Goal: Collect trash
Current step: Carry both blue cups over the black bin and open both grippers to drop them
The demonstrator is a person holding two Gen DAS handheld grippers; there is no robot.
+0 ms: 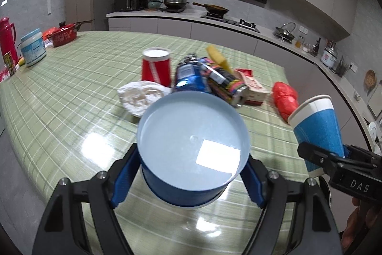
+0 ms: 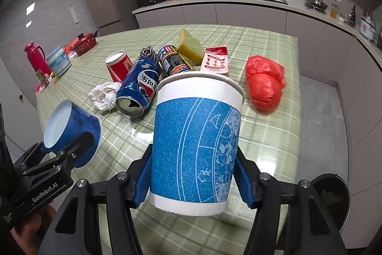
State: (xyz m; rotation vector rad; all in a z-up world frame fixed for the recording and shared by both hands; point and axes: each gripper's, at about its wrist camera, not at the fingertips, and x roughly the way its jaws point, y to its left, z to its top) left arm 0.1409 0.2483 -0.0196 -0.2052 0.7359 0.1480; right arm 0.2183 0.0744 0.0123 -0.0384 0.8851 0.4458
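Reading "GenRobot.AI": left tool [image 2: 63,147].

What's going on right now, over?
Left gripper holds blue bowl. Right gripper holds blue paper cup. More trash on table. Nothing blocking.

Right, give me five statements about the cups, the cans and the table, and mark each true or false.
1. The left hand-held gripper holds a blue bowl. True.
2. The right hand-held gripper is empty. False: it is shut on a blue paper cup.
3. The blue soda can lies on its side on the table. True.
4. The red paper cup is held in the air. False: it rests on the table.
5. A red plastic bag sits apart from the cans. True.
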